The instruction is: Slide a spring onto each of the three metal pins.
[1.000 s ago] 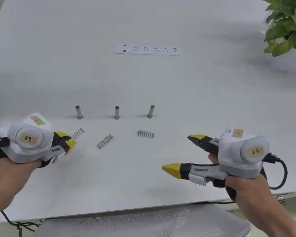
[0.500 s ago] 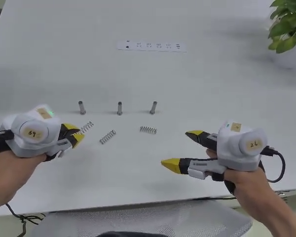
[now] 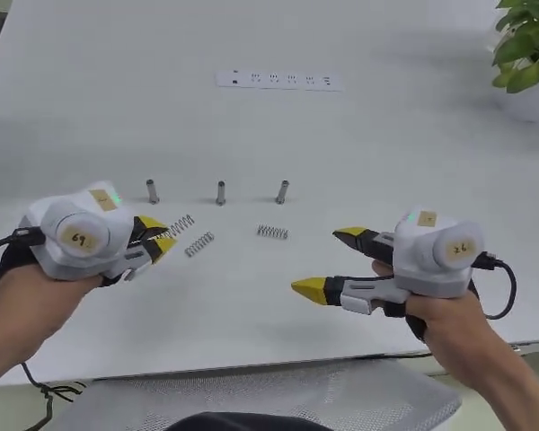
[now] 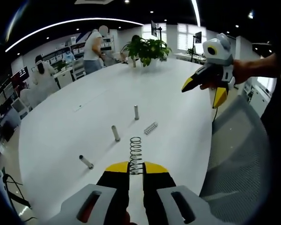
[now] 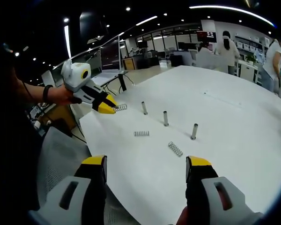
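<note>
1st spring [image 4: 136,152] was pinched at its near end by the left gripper [image 4: 136,167], jaws narrow on it, coil pointing to 12 o'clock in the left gripper view. 3 metal pins [image 3: 220,192] stood upright in a row on the white table [image 3: 117,108]. 2nd spring [image 3: 198,243] & 3rd spring [image 3: 271,233] lay flat at approx 6 o'clock of the row. Right gripper [image 3: 327,260] hovered at 4 o'clock of the pins, jaws wide, nothing btwn them. Power strip [image 3: 278,81] lay at 12 o'clock.

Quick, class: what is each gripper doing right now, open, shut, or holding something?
Left gripper: shut on a spring.
Right gripper: open, holding nothing.
</note>
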